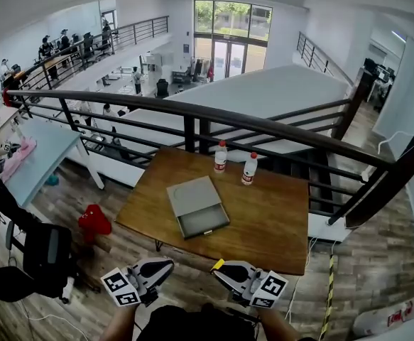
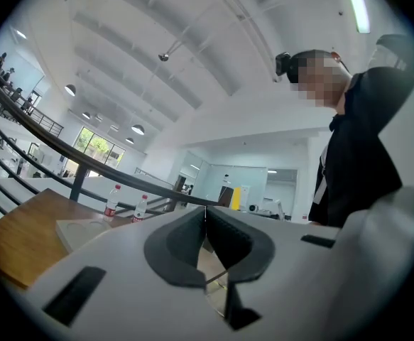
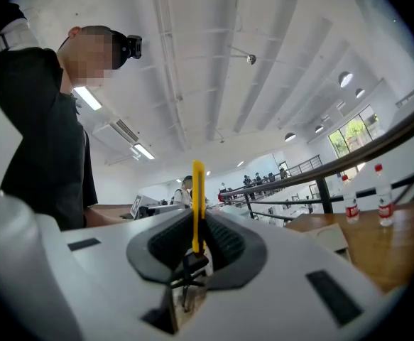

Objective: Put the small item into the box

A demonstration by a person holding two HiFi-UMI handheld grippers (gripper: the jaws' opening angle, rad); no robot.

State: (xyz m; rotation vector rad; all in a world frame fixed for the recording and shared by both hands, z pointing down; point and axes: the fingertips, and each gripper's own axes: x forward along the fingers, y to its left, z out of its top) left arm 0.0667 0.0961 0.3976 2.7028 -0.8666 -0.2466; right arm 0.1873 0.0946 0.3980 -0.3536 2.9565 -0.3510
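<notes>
The task is at its carrying stage: the small item is picked up, but not yet near the box. The right hand-held gripper (image 1: 222, 268) is closed on a thin yellow strip (image 3: 197, 203), which stands upright between its jaws, its top end poking out above them. In the head view that strip shows only as a yellow tip at the gripper's nose. The left hand-held gripper (image 2: 205, 222) has its jaws pressed together with nothing between them.

Both grippers hang close to the person's body, short of the near edge of the wooden surface (image 1: 270, 226) and not over it. The grey box (image 1: 189, 195) lies about the middle of the surface, towards its left side, with its open tray part facing the near edge. The tray looks mostly empty, though a small pale thing at its near wall cannot be made out. Two water bottles (image 1: 221, 156) stand apart from the box at the far edge, by the railing (image 1: 263, 126).

What seems left: bring the right gripper forward over the open tray, lower the strip in and release it.
</notes>
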